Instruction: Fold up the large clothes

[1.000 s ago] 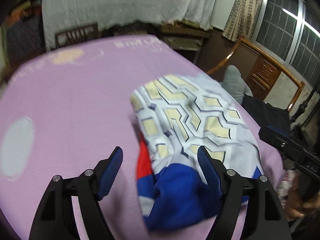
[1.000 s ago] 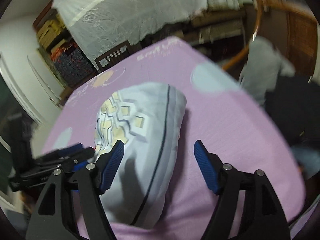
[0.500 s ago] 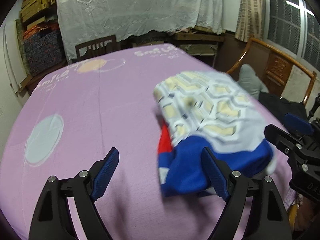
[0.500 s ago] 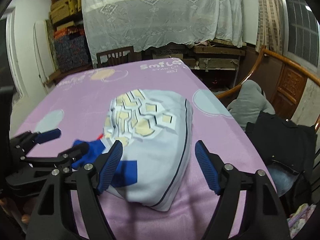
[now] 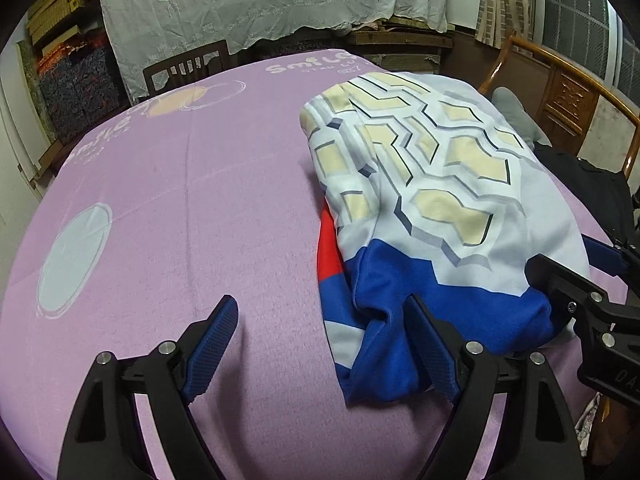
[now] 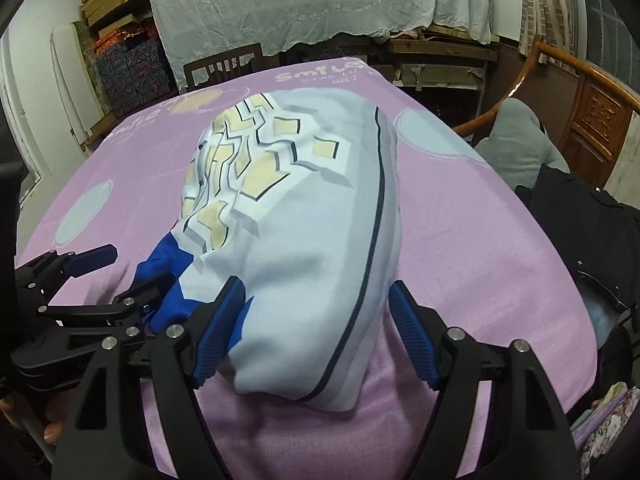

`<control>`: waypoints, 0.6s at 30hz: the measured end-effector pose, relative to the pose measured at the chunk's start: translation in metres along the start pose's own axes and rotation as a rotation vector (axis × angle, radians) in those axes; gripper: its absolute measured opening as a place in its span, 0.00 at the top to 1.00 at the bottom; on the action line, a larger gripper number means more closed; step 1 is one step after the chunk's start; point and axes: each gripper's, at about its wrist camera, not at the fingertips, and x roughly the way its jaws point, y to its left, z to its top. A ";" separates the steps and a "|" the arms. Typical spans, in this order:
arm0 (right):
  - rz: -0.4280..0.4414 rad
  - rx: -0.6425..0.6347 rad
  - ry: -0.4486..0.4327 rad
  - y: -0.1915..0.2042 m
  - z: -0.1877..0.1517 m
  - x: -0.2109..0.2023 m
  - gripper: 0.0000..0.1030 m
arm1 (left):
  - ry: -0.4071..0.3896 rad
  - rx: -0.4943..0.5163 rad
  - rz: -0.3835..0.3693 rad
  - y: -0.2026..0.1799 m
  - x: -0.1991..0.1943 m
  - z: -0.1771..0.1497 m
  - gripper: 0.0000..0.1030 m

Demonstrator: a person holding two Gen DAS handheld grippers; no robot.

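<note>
We see a purple sheet (image 5: pixel 168 208) filling both views. The folded garment (image 5: pixel 432 184) lies on it, right of centre in the left view. Our left gripper (image 5: pixel 324 344) has just been widening, blue hem between its spread jaws; our right gripper (image 6: pixel 316 328) gapes around the pale end.

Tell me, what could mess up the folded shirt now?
1. The left gripper is open, and one finger sits against the blue hem of the folded shirt; lifting away carelessly might snag it and undo the fold.
2. The right gripper straddles the pale near corner with open jaws; a nudge could slide the bundle on the purple sheet.
</note>
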 end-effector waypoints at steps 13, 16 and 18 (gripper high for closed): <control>-0.031 -0.038 -0.035 0.010 -0.005 -0.063 0.24 | -0.226 0.026 0.066 -0.016 -0.093 -0.014 0.09; -0.029 -0.042 -0.088 0.014 -0.004 -0.088 0.17 | -0.294 0.039 0.092 -0.022 -0.119 -0.015 0.07; -0.036 -0.047 -0.131 0.019 -0.003 -0.107 0.15 | -0.333 0.042 0.101 -0.025 -0.136 -0.016 0.06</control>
